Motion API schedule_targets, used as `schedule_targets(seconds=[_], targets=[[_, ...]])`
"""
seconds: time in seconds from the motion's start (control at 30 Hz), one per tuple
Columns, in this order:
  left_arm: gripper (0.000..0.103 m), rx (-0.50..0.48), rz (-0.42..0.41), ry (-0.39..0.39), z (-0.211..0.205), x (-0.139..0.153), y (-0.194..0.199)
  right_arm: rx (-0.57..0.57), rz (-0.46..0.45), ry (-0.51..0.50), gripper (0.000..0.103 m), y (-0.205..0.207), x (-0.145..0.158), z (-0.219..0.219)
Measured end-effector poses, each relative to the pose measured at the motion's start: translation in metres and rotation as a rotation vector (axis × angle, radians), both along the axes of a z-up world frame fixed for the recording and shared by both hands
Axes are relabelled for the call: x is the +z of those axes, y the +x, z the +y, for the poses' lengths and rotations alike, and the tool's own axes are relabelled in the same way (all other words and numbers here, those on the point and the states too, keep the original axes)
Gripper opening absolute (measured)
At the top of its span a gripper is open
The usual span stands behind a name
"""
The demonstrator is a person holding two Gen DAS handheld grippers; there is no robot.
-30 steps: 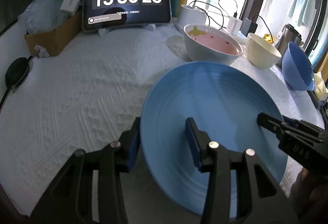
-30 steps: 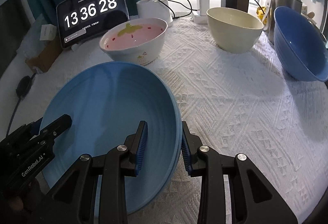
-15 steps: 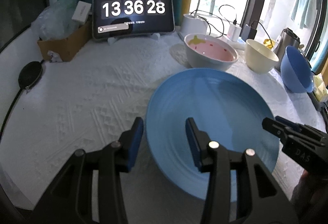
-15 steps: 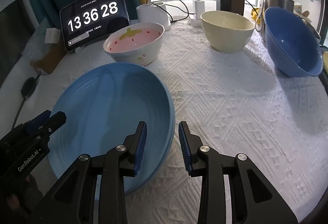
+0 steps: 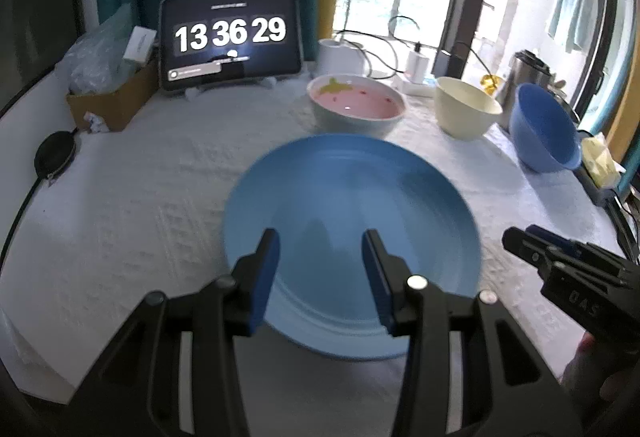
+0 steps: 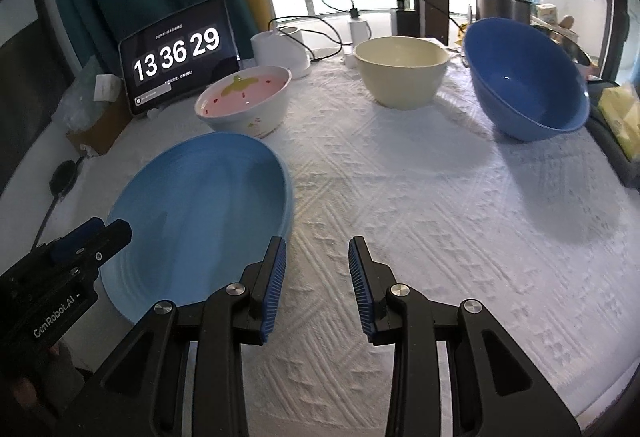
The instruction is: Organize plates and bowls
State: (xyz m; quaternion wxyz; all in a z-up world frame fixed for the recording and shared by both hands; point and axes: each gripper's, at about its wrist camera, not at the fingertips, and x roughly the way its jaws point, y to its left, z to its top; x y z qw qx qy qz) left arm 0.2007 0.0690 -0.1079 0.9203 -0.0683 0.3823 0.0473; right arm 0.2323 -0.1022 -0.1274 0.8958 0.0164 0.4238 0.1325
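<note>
Both the left hand-held gripper (image 5: pixel 318 279) and right hand-held gripper (image 6: pixel 316 287) gape, holding nothing. The blue plate (image 6: pixel 200 221) lies flat near the bench's (image 6: pixel 440 221) front-left edge, the pink bowl (image 6: pixel 244 103) just behind it.

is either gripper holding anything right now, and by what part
Nothing is held. The left gripper and right gripper are both open, and the blue plate lies on the tablecloth with no fingers on its rim.
</note>
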Motion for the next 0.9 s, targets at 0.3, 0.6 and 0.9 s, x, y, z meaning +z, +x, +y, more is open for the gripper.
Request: schedule_targets(seconds=[0.3,0.6,0.9], targets=[[0.044,-0.057,0.012,0.026,-0.036,0.004,0.001,-0.042,-0.019,0.041,0.035,-0.008,0.004,-0.035],[0.044,-0.106,0.028,0.038,-0.077,0.002,0.009,-0.081,-0.019,0.075,0.035,-0.007,0.001,-0.072],[0.044,-0.171,0.032,0.054,-0.111,0.003,0.023,-0.129,-0.014,0.093,0.035,0.001,-0.004,-0.105]])
